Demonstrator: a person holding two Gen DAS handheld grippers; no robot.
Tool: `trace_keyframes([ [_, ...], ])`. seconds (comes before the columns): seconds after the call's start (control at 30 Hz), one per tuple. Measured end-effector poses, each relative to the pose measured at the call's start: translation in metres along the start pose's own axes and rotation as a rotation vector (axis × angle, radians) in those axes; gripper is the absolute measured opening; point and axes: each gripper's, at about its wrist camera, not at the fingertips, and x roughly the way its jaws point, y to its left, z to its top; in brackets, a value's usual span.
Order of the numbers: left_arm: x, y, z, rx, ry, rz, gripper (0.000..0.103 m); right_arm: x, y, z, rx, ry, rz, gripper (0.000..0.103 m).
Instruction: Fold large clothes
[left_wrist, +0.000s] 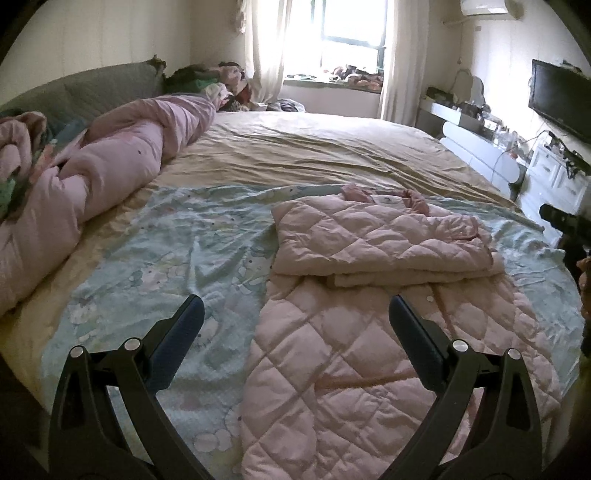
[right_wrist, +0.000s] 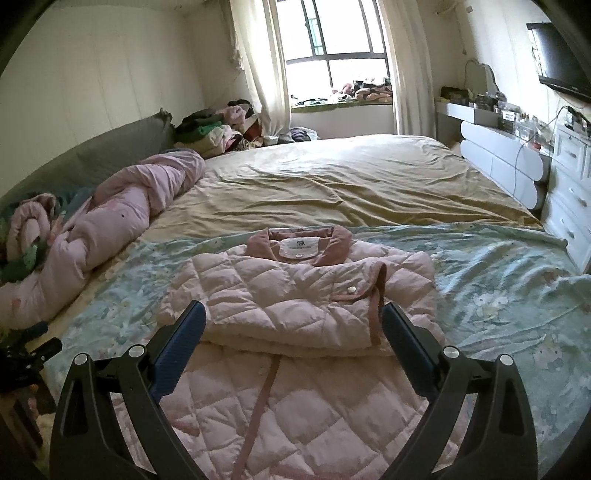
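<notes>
Your left gripper and right gripper both hang spread and empty over the pink quilted jacket on the bed, sleeves (apparently) folded in. Pinch both hem corners together, then lift evenly toward the collar.

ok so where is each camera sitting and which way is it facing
Left wrist: on the left gripper, above the near bed edge, facing the window; its open fingers show, and the right gripper at the far right.
Right wrist: on the right gripper, centred over the pink quilted coat, facing the same way; its open fingers show.
Shared: coat, bed, rolled pink duvet, window.
</notes>
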Motion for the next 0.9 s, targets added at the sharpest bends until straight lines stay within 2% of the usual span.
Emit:
trace_keyframes([
  [0.33,-0.017,-0.003,-0.022,0.019,-0.003,0.016,0.094,-0.018,-0.014,-0.028,-0.011,0.013,-0.024,0.095],
  [0.9,-0.016,0.003,-0.07,0.018,0.072,0.049,0.094,-0.03,-0.026,-0.068,-0.02,0.049,-0.027,0.095],
])
